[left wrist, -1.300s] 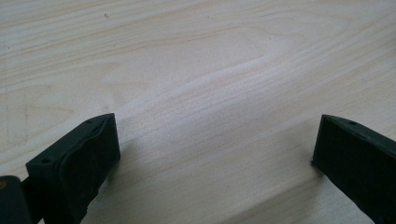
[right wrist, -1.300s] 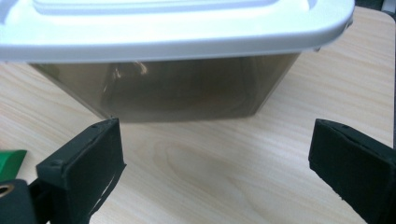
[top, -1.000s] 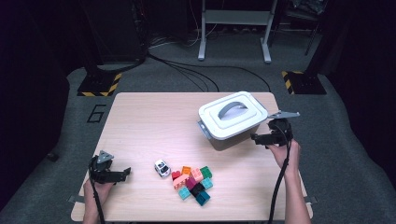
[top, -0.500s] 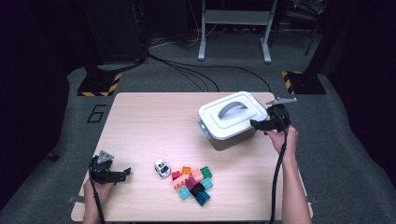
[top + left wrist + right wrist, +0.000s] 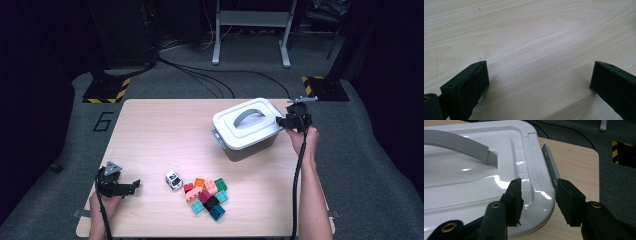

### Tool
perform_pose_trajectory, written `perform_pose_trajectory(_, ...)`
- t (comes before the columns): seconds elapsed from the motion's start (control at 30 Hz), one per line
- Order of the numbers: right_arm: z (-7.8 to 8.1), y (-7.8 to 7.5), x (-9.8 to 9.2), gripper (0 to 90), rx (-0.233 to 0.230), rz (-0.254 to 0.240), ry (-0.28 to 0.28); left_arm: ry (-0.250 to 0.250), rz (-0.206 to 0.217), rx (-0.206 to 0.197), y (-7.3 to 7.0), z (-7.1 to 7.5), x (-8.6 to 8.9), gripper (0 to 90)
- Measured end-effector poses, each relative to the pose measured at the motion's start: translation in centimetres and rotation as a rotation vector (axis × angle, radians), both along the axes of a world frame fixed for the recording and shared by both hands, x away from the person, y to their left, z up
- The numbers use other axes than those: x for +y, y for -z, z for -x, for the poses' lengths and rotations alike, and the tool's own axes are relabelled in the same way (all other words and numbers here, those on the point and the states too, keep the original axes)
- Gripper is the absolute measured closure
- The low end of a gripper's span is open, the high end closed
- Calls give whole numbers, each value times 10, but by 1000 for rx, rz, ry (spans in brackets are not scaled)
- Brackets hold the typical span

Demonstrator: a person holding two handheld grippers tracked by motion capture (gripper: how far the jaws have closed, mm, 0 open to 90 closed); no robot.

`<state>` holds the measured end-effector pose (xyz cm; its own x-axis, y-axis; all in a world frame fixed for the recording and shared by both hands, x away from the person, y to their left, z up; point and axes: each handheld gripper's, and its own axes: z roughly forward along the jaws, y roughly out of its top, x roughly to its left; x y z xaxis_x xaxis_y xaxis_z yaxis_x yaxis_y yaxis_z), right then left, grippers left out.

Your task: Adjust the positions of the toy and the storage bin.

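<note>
A white lidded box (image 5: pixel 235 132) with a grey handle (image 5: pixel 248 116) stands at the table's right. My right gripper (image 5: pixel 282 121) reaches its lid from the right. In the right gripper view the jaws (image 5: pixel 537 186) have just been closing and now pinch the lid's rim (image 5: pixel 541 195): one pad on the lid top, the other against the grey side latch (image 5: pixel 550 162). My left gripper (image 5: pixel 132 186) rests open at the front left. The left gripper view has bare wood between its jaws (image 5: pixel 539 66).
A small white toy car (image 5: pixel 173 180) and a pile of several coloured bricks (image 5: pixel 206 196) lie near the front edge of the wooden table (image 5: pixel 160 130). Cables and a metal stand sit on the floor behind.
My right hand moved up and back along the box's right side, and its jaws closed onto the lid's rim. The left hand stayed put.
</note>
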<state>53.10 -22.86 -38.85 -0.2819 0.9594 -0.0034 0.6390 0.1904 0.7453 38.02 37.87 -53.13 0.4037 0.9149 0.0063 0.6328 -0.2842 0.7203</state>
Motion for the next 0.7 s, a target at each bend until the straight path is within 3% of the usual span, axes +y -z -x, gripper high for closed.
perform_pose_trajectory(0.17, -5, 4, -8, 658, 1, -36, -1, -3, 3, -1, 0, 0, 0, 17)
perform_pose_trajectory(0.3, -5, 5, -12, 669, 10, -67, -4, -7, 8, -5, 0, 0, -1, 17)
perform_pose_trajectory(0.7, 13, 1, -9, 666, 52, -45, 26, -3, 2, 4, 0, 0, 0, 21)
